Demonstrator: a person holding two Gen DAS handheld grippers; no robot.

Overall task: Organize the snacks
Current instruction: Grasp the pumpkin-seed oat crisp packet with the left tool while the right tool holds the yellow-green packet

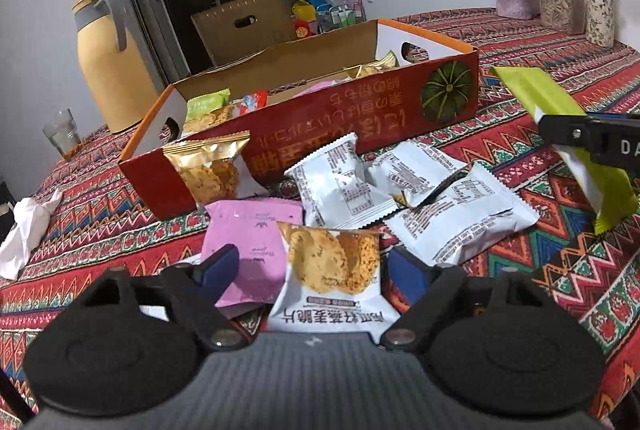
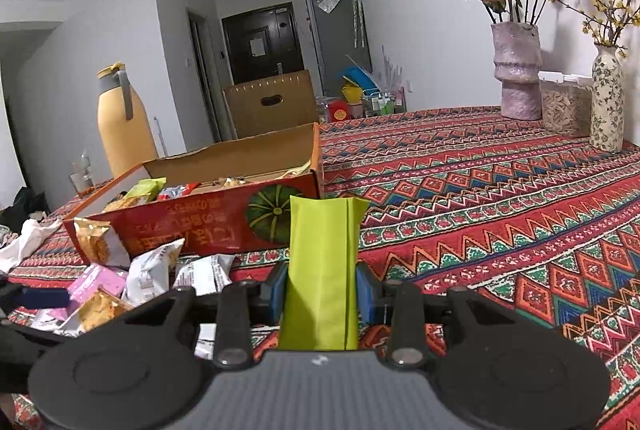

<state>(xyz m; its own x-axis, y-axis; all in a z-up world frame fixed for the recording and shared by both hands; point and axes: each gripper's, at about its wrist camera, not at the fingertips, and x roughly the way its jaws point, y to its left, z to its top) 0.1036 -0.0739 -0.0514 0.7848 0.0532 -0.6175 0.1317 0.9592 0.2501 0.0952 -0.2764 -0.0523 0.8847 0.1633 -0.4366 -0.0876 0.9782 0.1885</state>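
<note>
My left gripper hangs low over a loose heap of snacks, its jaws wide. A white oat-crisp packet lies between the blue pads, which do not press on it. Under the left pad lies a pink packet. Behind are three white packets and a gold packet leaning on the red pumpkin box, which holds several snacks. My right gripper is shut on an upright green packet in front of the box's right end. It also shows at the right edge of the left wrist view.
A patterned cloth covers the table. A yellow jug, a glass and a white crumpled cloth are on the left. Two flower vases and a clear container stand at the far right by the wall.
</note>
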